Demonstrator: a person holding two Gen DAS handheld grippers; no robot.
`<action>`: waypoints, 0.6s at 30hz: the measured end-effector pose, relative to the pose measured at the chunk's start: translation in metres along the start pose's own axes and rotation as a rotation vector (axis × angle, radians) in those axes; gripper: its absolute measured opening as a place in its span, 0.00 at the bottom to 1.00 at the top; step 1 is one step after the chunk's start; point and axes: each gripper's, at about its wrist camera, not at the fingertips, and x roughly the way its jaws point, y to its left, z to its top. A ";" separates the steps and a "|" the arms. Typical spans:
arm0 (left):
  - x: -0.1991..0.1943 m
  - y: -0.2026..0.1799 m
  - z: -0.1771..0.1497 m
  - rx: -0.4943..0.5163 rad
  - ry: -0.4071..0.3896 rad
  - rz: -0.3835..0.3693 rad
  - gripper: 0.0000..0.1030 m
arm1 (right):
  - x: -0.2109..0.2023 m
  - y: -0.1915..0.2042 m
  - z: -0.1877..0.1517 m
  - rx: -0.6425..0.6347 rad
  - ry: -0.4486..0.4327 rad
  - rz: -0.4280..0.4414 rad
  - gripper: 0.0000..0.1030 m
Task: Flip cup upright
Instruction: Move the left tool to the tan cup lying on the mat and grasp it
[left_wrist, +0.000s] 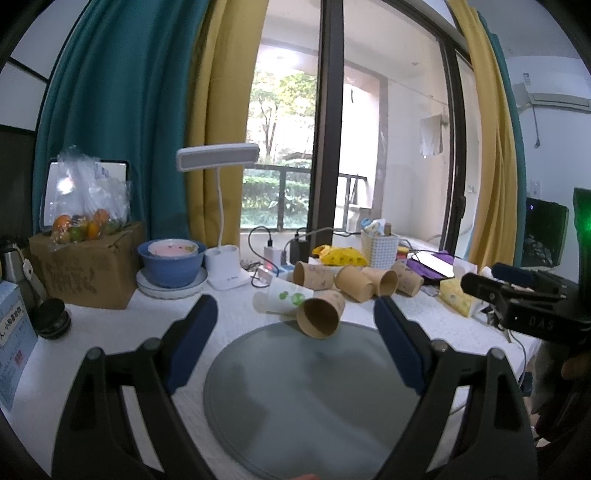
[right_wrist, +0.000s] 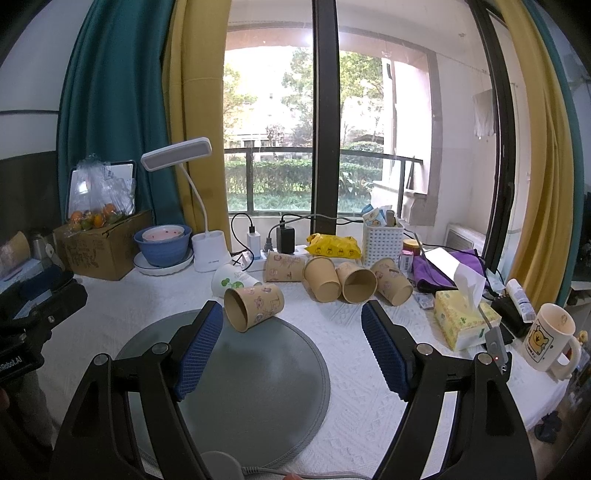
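A brown paper cup (left_wrist: 320, 314) lies on its side at the far edge of a round grey mat (left_wrist: 306, 398), mouth toward me; it also shows in the right wrist view (right_wrist: 253, 305) on the mat (right_wrist: 236, 391). My left gripper (left_wrist: 293, 332) is open and empty, a little short of the cup. My right gripper (right_wrist: 291, 339) is open and empty, with the cup just beyond its left finger. A white cup with green print (right_wrist: 231, 281) lies behind it. Several more brown cups (right_wrist: 354, 284) lie on their sides further back.
A white cloth covers the table (right_wrist: 354, 369). At the back stand a desk lamp (right_wrist: 208, 251), blue bowl (right_wrist: 162, 245), cardboard box with fruit (right_wrist: 99, 247), power strip, white basket (right_wrist: 382, 243). A tissue pack (right_wrist: 461, 321) and mug (right_wrist: 550, 339) are on the right.
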 end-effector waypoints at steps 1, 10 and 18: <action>0.001 -0.001 -0.002 0.001 0.001 0.000 0.85 | 0.000 0.000 -0.001 0.001 0.000 0.000 0.78; 0.028 -0.003 -0.008 0.017 0.073 -0.023 0.85 | 0.015 -0.002 -0.011 0.022 0.014 0.007 0.78; 0.077 -0.019 -0.006 0.061 0.185 -0.061 0.85 | 0.065 -0.025 -0.010 0.054 0.060 0.004 0.78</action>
